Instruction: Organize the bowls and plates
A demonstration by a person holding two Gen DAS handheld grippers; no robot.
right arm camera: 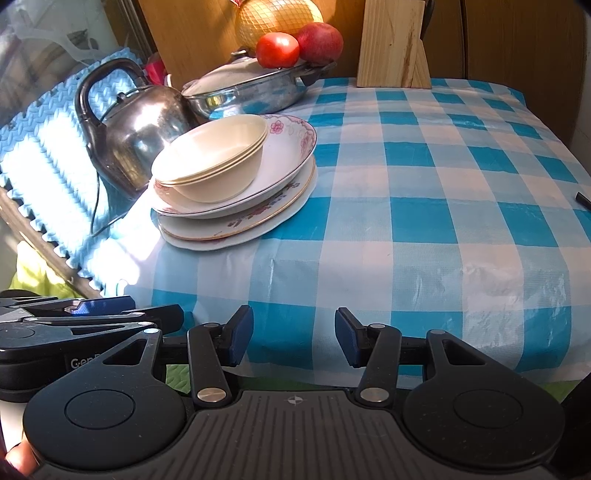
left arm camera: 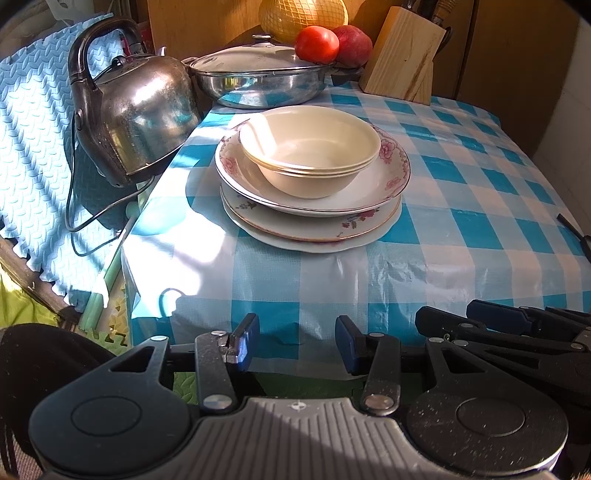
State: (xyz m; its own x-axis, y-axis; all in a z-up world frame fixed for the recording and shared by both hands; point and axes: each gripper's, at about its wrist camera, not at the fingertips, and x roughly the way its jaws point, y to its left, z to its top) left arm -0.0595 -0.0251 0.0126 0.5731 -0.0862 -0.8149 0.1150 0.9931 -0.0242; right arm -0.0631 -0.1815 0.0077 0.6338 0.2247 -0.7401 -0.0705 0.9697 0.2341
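where right wrist looks, fingertip (right arm camera: 18, 458), left gripper's (right arm camera: 99, 307) side

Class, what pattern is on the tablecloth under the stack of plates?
Blue-and-white checks on the tablecloth, clearest in the right wrist view.

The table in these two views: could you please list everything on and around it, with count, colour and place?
bowls: three, cream, nested on the top plate
plates: three, white with pink flowers, stacked near the table's left edge
kettle: one, dark metal, left of the stack
pan with lid: one, steel, behind the stack
tomato: one, red, by the pan
apple: one, red, beside the tomato
melon: one, yellow, netted, at the back
knife block: one, pale wood, far right
tablecloth: one, blue-white check
foam mat: one, light blue, left
left tongs: open, empty
right tongs: open, empty
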